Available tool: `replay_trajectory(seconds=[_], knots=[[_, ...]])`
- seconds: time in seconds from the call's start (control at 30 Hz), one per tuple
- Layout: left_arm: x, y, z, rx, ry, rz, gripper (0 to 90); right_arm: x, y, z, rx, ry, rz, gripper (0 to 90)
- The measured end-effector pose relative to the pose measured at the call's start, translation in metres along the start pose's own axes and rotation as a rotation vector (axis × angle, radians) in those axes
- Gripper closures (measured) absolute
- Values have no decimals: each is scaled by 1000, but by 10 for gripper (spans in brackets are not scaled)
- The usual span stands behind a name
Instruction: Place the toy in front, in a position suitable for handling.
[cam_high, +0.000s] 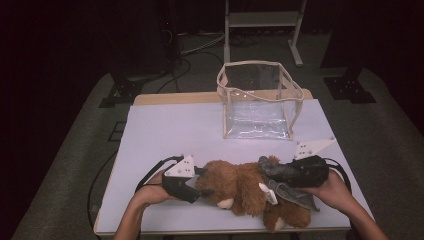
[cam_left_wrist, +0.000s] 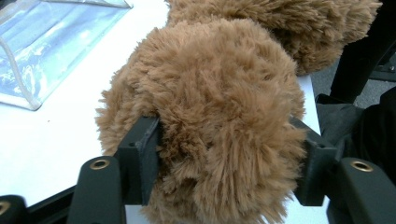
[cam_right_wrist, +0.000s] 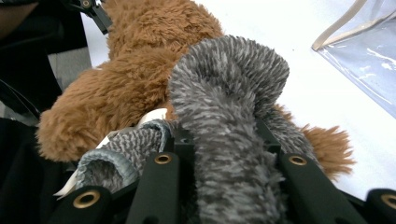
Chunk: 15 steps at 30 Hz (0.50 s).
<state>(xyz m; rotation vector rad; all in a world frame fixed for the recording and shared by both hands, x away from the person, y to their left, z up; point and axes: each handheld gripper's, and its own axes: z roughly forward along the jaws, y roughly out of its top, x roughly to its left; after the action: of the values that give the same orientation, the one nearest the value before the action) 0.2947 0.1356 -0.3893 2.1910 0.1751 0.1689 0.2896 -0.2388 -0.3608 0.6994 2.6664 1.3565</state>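
Two plush toys (cam_high: 245, 192), one between each gripper's jaws.

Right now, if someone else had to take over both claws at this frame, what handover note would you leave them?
Left claw: jaws on either side of the brown plush teddy bear, fur bulging between them; pads touch the fur, firmness of grip unclear.
Right claw: shut on the grey fuzzy fabric piece that lies over the bear.
Bear lies on the white table at the near edge, between both hands.
Clear plastic zip bag with beige trim stands open at the far side, with nothing inside that I can see.
Done: both plush items gripped. Left, probably: lift them and put them into the bag.
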Motion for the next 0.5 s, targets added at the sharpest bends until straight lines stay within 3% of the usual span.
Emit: replay_trajectory(seconds=[0.07, 0.2, 0.27, 0.37, 0.5], knots=[[1, 3, -1, 8, 13, -1, 303, 0, -1, 2, -3, 0, -1, 695], [3, 13, -1, -24, 21, 4, 240, 1, 5, 11, 3, 11, -16, 696], [5, 18, 2, -38, 20, 6, 236, 1, 9, 14, 10, 10, -24, 695], [9, 22, 14, -15, 25, 10, 242, 2, 17, 20, 9, 11, -43, 695], [9, 22, 17, 6, 40, 21, 292, 6, 28, 33, 1, 39, -70, 694]])
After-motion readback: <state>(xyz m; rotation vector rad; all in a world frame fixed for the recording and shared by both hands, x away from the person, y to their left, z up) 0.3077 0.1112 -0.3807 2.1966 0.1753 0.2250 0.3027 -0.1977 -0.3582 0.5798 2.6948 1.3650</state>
